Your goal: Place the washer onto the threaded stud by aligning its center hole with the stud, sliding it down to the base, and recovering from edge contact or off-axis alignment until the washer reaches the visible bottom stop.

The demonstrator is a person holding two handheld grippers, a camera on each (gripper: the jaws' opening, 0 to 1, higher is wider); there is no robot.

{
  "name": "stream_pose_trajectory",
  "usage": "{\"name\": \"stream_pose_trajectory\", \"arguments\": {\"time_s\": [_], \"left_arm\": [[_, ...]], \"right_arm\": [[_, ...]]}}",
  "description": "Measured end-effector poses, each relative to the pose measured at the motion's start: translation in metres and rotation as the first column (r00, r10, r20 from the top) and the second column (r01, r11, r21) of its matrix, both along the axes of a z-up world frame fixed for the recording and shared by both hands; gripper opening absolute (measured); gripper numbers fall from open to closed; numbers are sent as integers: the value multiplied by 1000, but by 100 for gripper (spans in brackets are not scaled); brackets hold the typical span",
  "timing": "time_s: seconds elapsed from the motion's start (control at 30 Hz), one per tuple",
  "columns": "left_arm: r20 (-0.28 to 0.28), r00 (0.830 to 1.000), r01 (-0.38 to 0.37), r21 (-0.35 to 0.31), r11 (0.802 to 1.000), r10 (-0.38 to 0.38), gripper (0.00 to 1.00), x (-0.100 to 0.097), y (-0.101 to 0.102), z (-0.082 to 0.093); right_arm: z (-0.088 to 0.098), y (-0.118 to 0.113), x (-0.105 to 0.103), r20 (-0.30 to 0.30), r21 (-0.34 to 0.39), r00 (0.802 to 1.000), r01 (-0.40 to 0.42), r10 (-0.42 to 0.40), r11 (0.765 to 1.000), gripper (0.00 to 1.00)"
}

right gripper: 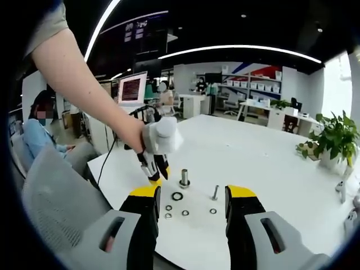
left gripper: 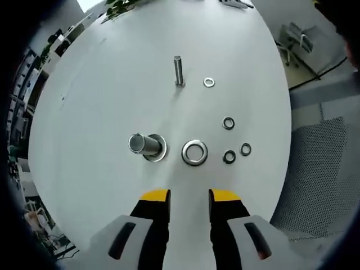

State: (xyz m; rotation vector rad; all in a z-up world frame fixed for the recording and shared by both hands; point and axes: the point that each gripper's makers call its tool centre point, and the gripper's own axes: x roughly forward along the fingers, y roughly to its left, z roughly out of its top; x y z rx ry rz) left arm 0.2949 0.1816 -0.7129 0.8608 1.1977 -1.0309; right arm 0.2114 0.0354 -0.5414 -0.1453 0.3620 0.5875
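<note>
Both grippers empty, jaws wide: left gripper hovers over the big washer beside the fat stud (thin stud further back); right gripper just watches.
</note>
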Motion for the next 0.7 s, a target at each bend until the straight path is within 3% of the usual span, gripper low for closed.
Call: {"name": "stream_pose_trajectory", "arguments": {"time_s": [0.1, 0.33, 0.7], "left_arm": [[5, 1000, 17, 1, 1000, -17, 25, 1, -3, -2], [-13, 1000, -21, -22, 1000, 21, 25, 6, -10, -4], [-22, 999, 35, -15, 999, -35, 25, -1, -31, -14]], "right_arm": [[0, 1, -1, 8, -13, 1000, -6, 6, 1000, 48], [0, -2, 1, 2, -6, 1000, 6, -6, 1000, 48], [0, -2, 0, 2, -3, 1000, 6, -6, 1000, 48]]}}
